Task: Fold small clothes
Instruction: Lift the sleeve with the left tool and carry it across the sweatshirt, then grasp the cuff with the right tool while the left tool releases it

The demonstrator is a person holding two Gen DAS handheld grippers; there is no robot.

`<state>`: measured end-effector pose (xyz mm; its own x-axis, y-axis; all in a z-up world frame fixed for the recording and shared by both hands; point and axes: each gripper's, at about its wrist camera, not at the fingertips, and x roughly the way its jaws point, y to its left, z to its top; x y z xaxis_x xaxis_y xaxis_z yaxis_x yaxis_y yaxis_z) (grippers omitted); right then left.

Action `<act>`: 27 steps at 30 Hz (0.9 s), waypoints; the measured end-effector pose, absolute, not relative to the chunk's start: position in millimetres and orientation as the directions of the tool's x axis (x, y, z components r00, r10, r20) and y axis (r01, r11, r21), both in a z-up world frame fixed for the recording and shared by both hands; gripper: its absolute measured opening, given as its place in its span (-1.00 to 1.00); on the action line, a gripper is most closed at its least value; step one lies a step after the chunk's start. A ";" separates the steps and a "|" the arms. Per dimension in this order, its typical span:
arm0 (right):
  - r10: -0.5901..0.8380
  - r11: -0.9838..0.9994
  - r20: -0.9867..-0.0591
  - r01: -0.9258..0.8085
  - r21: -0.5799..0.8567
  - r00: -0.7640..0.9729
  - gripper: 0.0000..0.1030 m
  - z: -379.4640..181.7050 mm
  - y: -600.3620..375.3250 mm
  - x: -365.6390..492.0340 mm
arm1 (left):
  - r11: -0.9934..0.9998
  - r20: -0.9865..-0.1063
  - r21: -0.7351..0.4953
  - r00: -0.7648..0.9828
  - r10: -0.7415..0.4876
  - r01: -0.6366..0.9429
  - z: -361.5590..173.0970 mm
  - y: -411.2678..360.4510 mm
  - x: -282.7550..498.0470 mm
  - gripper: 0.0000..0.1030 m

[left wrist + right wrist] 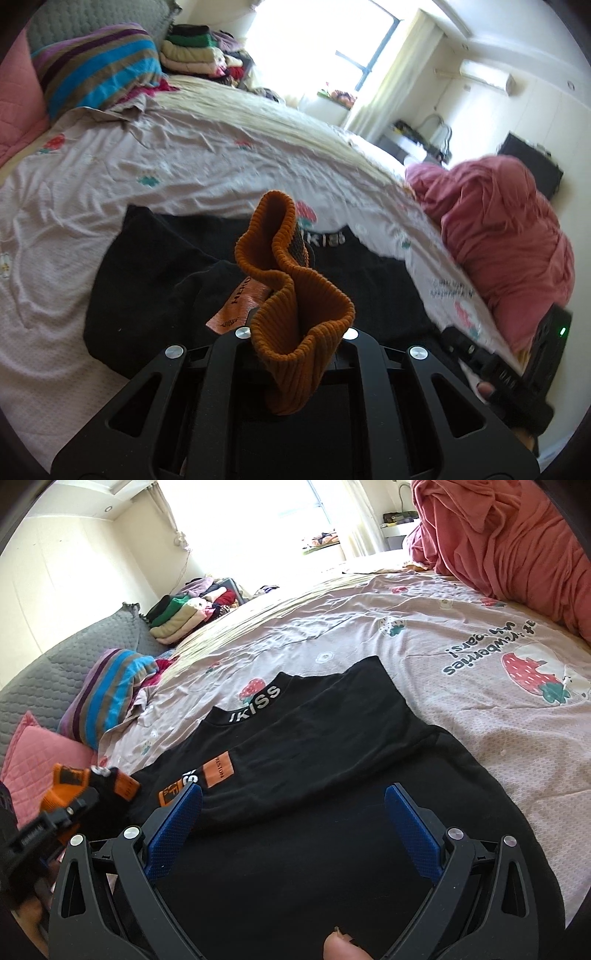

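Observation:
A black top [332,760] with "IKISS" on its collar [255,701] and an orange patch [218,773] lies flat on the bed. My left gripper [295,328] is shut on the top's orange ribbed sleeve cuff [303,295], which stands up folded over the jaws and hides the fingertips. In the right wrist view that cuff [62,786] hangs at the far left, lifted off the bed. My right gripper [293,794] hovers open just above the lower body of the top, with nothing between its blue pads [173,827]. A fingertip [340,947] shows at the bottom edge.
The bedsheet [424,657] has a strawberry print. A heap of pink-red bedding [517,535] lies to the right. A striped pillow [110,694], a pink cushion [37,746] and a stack of folded clothes [177,620] sit at the left near the grey headboard [74,664].

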<state>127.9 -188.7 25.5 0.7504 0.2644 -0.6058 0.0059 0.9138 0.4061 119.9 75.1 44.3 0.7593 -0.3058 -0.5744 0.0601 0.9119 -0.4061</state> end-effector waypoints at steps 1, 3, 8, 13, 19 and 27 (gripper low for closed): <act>0.260 0.914 -0.608 0.013 0.407 0.750 0.91 25.1 -190.6 128.4 | 0.915 -0.583 -0.398 0.753 -0.306 0.065 42.3 70.7 121.1 -0.87; 0.254 0.913 -0.610 0.022 0.407 0.751 0.91 24.4 -193.1 128.8 | 0.930 -0.613 -0.361 0.732 -0.297 0.075 35.3 59.6 123.7 -0.87; 0.242 0.914 -0.615 0.037 0.404 0.750 0.91 22.8 -197.9 129.0 | 0.936 -0.649 -0.340 0.696 -0.308 0.097 25.4 48.3 127.2 -0.74; 0.232 0.918 -0.632 0.049 0.394 0.739 0.91 19.4 -199.3 130.0 | 0.944 -0.613 -0.305 0.733 -0.294 0.124 38.5 46.8 119.5 -0.03; 0.263 0.926 -0.676 0.016 0.377 0.688 0.91 7.3 -185.2 134.5 | 0.965 -0.606 -0.251 0.764 -0.221 0.080 46.5 56.2 119.3 0.42; 0.406 0.912 -0.740 -0.191 0.362 0.536 0.91 -10.9 -116.2 134.8 | 0.984 -0.654 -0.164 0.755 -0.052 -0.075 44.5 88.0 127.4 0.82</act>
<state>134.8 -116.2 -10.9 0.5357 0.4064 -0.7402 -0.1913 0.9122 0.3624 127.4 88.0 44.5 0.7546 -0.0516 -0.6542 -0.0745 0.9837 -0.1636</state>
